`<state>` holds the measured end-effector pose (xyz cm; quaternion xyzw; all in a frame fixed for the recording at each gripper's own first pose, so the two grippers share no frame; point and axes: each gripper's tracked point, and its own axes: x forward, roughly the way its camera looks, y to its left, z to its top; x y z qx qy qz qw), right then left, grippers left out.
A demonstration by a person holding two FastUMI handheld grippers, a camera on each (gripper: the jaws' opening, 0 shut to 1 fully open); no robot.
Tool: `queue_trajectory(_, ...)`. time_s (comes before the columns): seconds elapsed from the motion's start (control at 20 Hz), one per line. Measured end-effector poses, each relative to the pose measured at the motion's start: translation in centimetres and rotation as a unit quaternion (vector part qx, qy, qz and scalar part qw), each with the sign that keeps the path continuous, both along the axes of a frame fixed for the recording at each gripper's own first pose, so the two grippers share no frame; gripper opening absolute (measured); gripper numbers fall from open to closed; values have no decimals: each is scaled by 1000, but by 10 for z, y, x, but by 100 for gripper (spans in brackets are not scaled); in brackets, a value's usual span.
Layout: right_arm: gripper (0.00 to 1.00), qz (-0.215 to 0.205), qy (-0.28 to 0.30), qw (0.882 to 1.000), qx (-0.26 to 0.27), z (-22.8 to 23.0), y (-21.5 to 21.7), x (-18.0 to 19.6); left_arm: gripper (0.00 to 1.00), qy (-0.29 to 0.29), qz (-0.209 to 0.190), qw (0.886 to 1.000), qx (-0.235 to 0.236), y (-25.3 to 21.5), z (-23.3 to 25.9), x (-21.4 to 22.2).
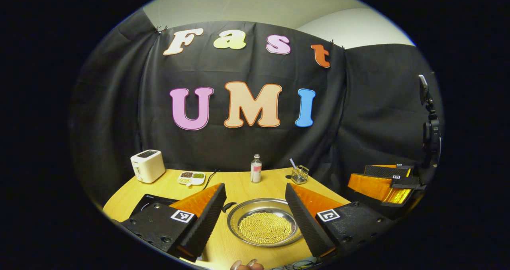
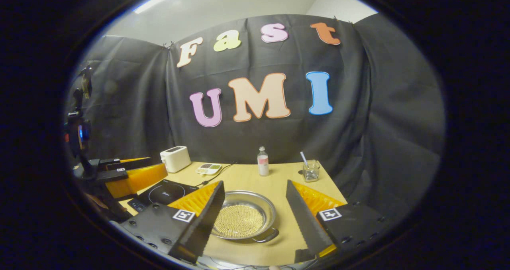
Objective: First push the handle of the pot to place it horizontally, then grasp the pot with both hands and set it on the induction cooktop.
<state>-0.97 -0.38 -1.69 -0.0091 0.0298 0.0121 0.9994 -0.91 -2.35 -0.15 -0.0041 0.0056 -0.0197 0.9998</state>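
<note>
One shallow steel pot (image 1: 266,222) of yellow beads (one black induction cooktop (image 2: 161,193)); both grippers (image 1: 255,218) (image 2: 255,218) spread apart, holding nothing.

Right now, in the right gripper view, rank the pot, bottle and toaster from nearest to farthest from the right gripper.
1. Pot: just ahead of the right gripper, between its open jaws.
2. Bottle: farther back, mid-table, slightly right.
3. Toaster: far left corner, by the wall.
</note>
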Motion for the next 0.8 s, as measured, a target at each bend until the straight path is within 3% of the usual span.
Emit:
queue_trajectory(0.15,71,0,10,1000,0,-5,2,1,96,6,0,1000,-2,2,-4,0)
queue_trajectory(0.35,71,-7,19,1000,-1,-12,1,0,96,13,2,1000,-7,7,-9,0)
queue_trajectory(0.5,34,-13,20,1000,-3,-12,-1,2,96,16,3,1000,-7,7,-9,4)
queue_trajectory(0.8,35,-8,42,999,-8,-23,-2,3,96,21,4,1000,-11,6,-12,7)
